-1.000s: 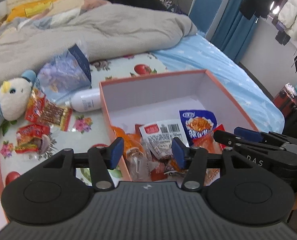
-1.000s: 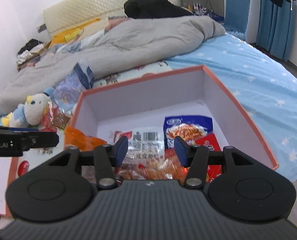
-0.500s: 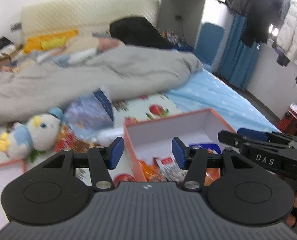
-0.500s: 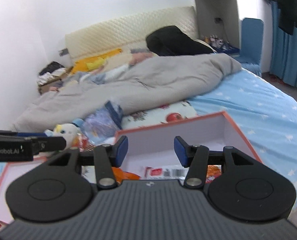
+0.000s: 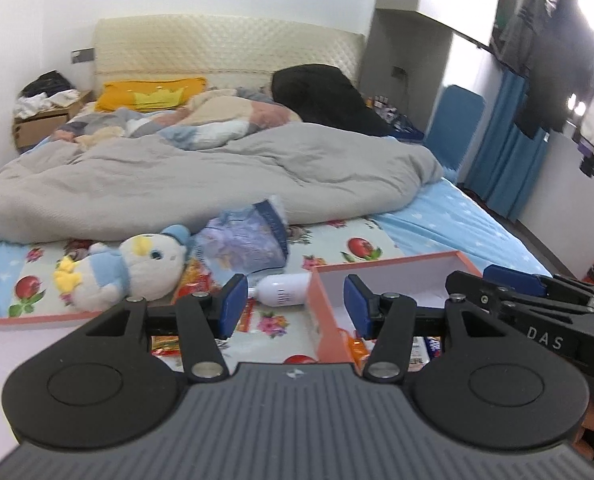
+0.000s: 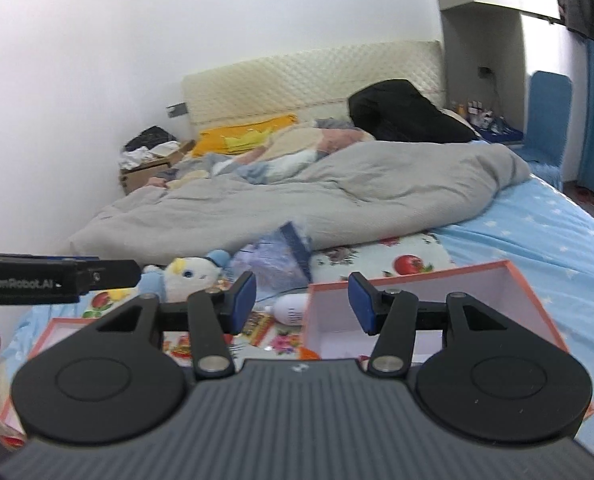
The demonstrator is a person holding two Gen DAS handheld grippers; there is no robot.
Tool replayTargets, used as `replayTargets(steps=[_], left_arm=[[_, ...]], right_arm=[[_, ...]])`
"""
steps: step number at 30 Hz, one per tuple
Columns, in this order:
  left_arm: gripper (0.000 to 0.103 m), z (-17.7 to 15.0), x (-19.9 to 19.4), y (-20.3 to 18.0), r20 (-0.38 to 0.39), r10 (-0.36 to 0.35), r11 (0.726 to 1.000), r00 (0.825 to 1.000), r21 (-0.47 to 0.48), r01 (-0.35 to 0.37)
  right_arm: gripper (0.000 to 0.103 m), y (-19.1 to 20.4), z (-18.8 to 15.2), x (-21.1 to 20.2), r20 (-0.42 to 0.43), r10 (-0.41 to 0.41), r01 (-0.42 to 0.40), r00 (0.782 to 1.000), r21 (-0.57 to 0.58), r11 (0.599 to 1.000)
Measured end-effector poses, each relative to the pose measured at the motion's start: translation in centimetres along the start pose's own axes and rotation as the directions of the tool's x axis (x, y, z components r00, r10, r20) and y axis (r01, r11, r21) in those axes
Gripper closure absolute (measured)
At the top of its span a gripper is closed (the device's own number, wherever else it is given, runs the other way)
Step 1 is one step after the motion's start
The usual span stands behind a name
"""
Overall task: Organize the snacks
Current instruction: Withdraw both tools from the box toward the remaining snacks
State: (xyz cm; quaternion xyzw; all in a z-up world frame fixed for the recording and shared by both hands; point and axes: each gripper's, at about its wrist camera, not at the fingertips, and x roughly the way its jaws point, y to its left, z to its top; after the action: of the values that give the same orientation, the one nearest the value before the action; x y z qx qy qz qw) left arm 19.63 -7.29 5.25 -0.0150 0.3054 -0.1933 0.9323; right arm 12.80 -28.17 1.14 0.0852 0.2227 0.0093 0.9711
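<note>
A white box with an orange rim point(image 5: 389, 265) point(image 6: 409, 274) lies on the bed. Only an orange packet point(image 5: 355, 347) of its snacks shows past the gripper body. Loose red snack packets point(image 5: 199, 280) point(image 6: 257, 325) lie on the flowered sheet to its left. My left gripper point(image 5: 295, 304) hovers above the box's left wall, open, with nothing between its blue pads. My right gripper point(image 6: 301, 300) hangs over the same corner, also open and holding nothing. Each gripper shows in the other's view: the right gripper point(image 5: 477, 280) from the side, and the left gripper point(image 6: 131, 272) at the left edge.
A white bottle point(image 5: 283, 290) point(image 6: 293, 308) lies against the box's left side. Behind it are a plush duck point(image 5: 125, 268) point(image 6: 185, 276) and a blue-purple bag point(image 5: 245, 244). An orange-edged lid point(image 5: 37, 317) sits at the left. A grey duvet point(image 5: 177, 176) covers the bed's far half.
Both grippers have risen and tipped upward, away from the box. The snacks inside have slid down behind the gripper bodies, and the room now fills the views. Jaw widths are unchanged.
</note>
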Motion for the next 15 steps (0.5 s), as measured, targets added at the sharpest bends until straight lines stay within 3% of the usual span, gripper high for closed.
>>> replayTargets(steps=[3, 15], left_arm=[[0.037, -0.7, -0.9, 1.8, 0.005, 0.003, 1.000, 1.000, -0.025, -0.003], [0.034, -5.6, -2.4, 7.4, -0.034, 0.080, 0.993, 0.996, -0.079, -0.082]], right_arm=[[0.049, 1.8, -0.6, 0.6, 0.003, -0.004, 0.004, 1.000, -0.040, 0.999], [0.050, 6.6, -3.9, 2.0, -0.057, 0.053, -0.057, 0.997, -0.064, 0.996]])
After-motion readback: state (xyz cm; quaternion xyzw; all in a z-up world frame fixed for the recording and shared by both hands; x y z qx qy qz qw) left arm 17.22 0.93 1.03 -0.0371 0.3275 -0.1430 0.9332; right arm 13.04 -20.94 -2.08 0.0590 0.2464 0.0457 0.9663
